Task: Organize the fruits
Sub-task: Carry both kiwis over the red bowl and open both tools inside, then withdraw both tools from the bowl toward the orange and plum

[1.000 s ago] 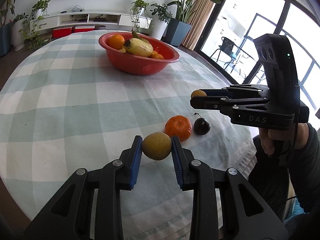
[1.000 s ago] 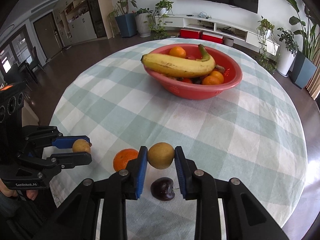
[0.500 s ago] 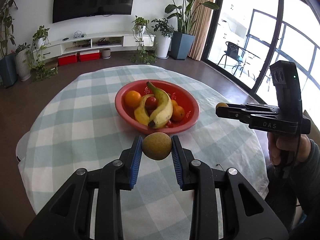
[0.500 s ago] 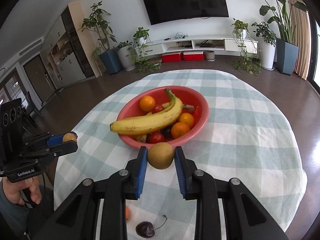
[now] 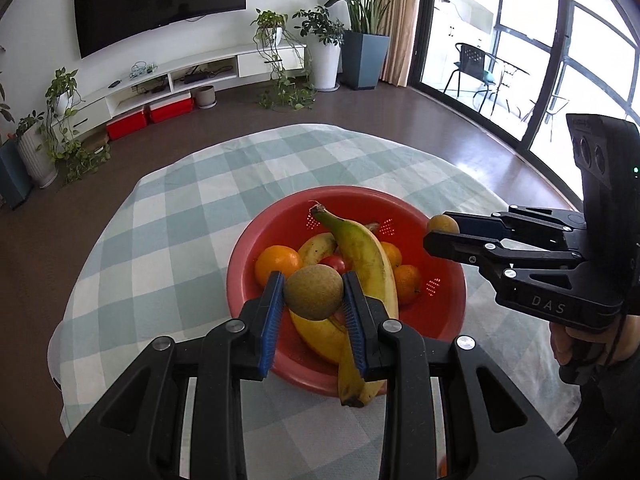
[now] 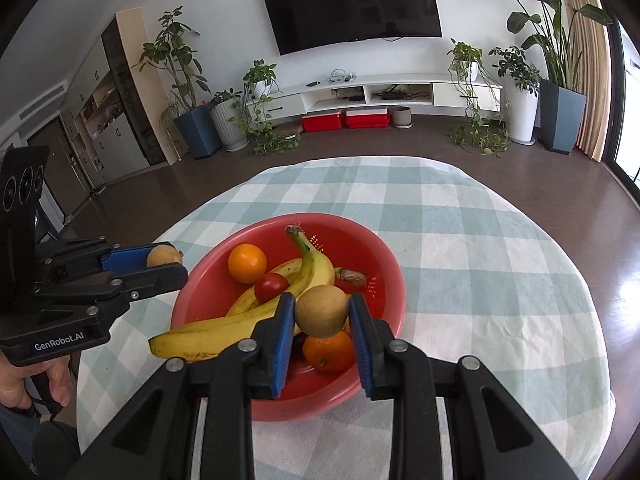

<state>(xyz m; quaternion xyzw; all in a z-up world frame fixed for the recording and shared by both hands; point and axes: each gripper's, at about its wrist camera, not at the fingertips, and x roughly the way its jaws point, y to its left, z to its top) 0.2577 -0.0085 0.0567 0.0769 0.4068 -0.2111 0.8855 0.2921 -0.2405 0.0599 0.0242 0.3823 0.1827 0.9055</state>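
A: Risk first. Both round brownish fruits hang over the red bowl (image 5: pixel 448 300), which is already heaped: two bananas (image 5: pixel 362 258), oranges (image 5: pixel 278 265), a tomato (image 5: pixel 334 264). I judge a release from this height could make a fruit bounce off the curved banana skin and roll out over the rim onto the checked surface (image 5: pixel 160 240).

B: Agreed. Second hazard: the two hand-held grippers sit close over one bowl; a careless lowering could knock them together or tip the banana whose end overhangs the near rim.

A: Grip state. Left hand-held gripper (image 5: pixel 314 298) is closed on the left brown fruit (image 5: pixel 314 292), blue pads pressing both sides, nothing slack visible.

B: Right hand-held gripper (image 6: pixel 322 314) likewise clamps the right brown fruit (image 6: pixel 322 310) between its pads.

A: Position. Left fruit is above the near-left part of the bowl, over the oranges and banana.

B: Right fruit is above the near-right part, directly over an orange. Neither appears to touch the pile, though the height is hard to judge.
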